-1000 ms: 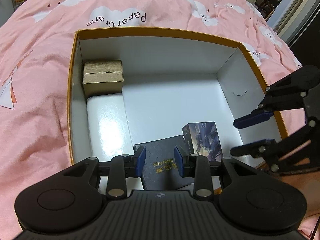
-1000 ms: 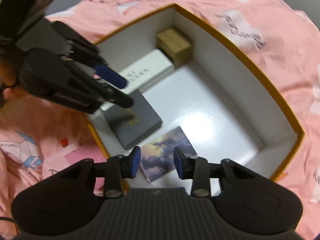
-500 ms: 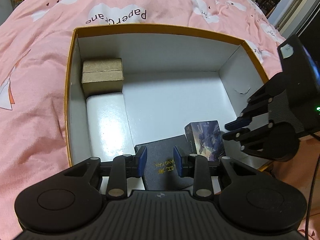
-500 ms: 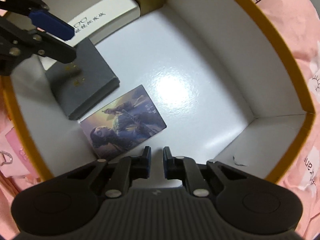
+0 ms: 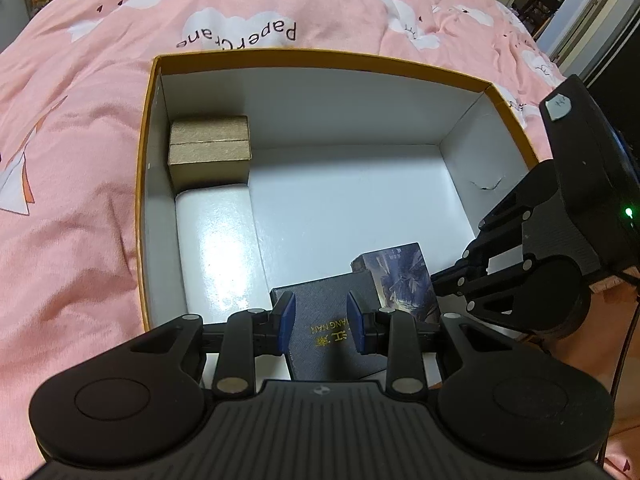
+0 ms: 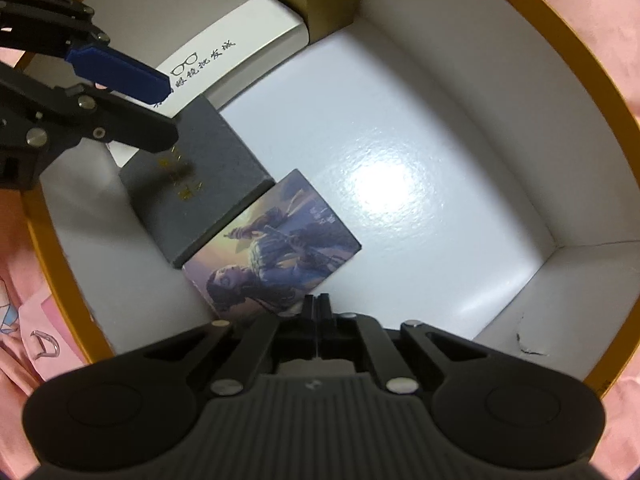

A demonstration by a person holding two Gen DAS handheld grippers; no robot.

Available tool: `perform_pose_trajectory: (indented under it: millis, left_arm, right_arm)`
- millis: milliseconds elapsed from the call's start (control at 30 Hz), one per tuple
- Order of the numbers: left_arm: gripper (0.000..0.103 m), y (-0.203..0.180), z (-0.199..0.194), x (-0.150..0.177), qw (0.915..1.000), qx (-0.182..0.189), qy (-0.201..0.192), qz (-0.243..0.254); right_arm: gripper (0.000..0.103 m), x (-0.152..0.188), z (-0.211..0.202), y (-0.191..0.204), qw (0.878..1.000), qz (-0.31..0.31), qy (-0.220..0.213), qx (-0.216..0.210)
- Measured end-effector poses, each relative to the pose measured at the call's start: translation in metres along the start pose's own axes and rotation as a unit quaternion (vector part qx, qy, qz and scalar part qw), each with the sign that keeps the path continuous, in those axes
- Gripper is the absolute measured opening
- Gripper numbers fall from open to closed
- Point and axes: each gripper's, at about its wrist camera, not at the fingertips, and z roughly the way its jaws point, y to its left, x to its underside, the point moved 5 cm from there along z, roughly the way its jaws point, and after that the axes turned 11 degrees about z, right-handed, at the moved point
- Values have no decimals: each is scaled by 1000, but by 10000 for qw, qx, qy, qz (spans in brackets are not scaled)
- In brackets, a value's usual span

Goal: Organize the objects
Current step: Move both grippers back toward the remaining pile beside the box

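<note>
Left gripper point(image 5: 321, 322): your jaws stand partly spread and hold nothing; they hang above the grey box point(image 5: 332, 332), which shows between the blue pads point(image 5: 286, 316).
Right gripper point(image 6: 317, 309): your jaws are pressed together, empty, pointing down into the tray point(image 6: 460, 92), just beside the near edge of the card box point(image 6: 272, 248); whether the tips touch it cannot be told.
Card box: lies flat on the tray floor, one long edge against the grey box.
Grey box: flat, near the tray's front wall, next to the white case point(image 6: 236, 52).
Gold box point(image 5: 209, 152): in the far left corner, touching the white case's end.
Tray: rests on the pink blanket point(image 5: 72, 128).
</note>
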Motion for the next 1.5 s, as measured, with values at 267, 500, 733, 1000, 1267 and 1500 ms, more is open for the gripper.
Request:
perform_pose_trajectory:
  millis: [267,500,733,1000,1267,1500]
  left_arm:
    - [36,-7,-26,5,9988,56,-484,72]
    - [36,-39,-68,24,9926,-89,-1103,507]
    - [36,-53,-95,62,9920,-4,-1133,558]
    - [37,-58,-78,128,9980,164,-160,582]
    - [37,-47,-62,173,9985,8,533,92]
    - [37,-49,-69,180,9989,-109,438,144]
  right_arm:
    - [6,8,-41,1,9960,368,-741,340]
    - [34,36,-97,25,9774,796,-1910,442]
    - [38,78,-119,77,9490,1452,-2793,162]
    - [43,130,-81,134,9431,2248,-2370,-620]
    - [58,147,-33,171,9508,2471,-1593,-977]
    - [71,149,1,184,9558,2474,-1159,-1089]
